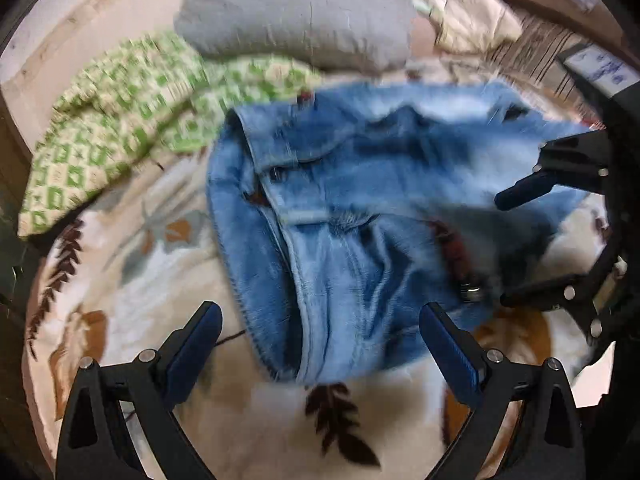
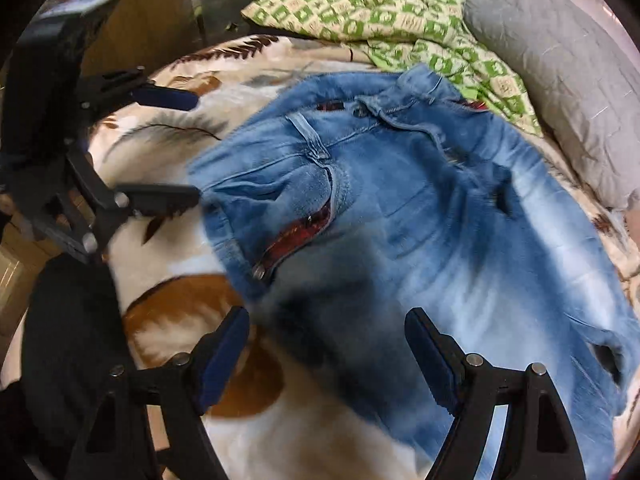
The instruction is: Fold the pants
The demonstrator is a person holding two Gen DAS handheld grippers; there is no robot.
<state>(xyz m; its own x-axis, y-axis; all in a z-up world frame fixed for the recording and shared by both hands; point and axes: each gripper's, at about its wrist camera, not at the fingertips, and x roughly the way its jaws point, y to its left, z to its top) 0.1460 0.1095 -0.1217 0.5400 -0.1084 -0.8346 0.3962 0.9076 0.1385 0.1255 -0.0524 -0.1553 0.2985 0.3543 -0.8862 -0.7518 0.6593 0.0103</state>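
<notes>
In the left wrist view the left gripper is nearest, its 2 fingers spread wide with nothing pinched; the lower edge of the jeans shows in the gap between them, apart from the blue pads. The jeans lie rumpled on the bed, on a cream blanket printed with brown and grey leaves. They are pale blue denim, blurred here; a metal button and a strip of red lining show at the open fly. At the right edge of this view the right gripper reaches in above the jeans, its fingers also spread and empty.

In the right wrist view the right gripper is nearest, fingers parted over a jeans leg, holding nothing. The jeans fill the middle: a belt loop on the waistband, the fly open on red lining, and 2 ragged holes in the leg. The left gripper enters from the left, its fingers spread, the lower one close by the waistband.

Beyond the jeans lies a green-and-cream checked quilt, bunched up, with a grey pillow beside it. In the left view a cream cloth lies past the pillow. A white label with blue marks sits on the right gripper's body, too blurred to read. No brand or other writing can be made out on the jeans.
</notes>
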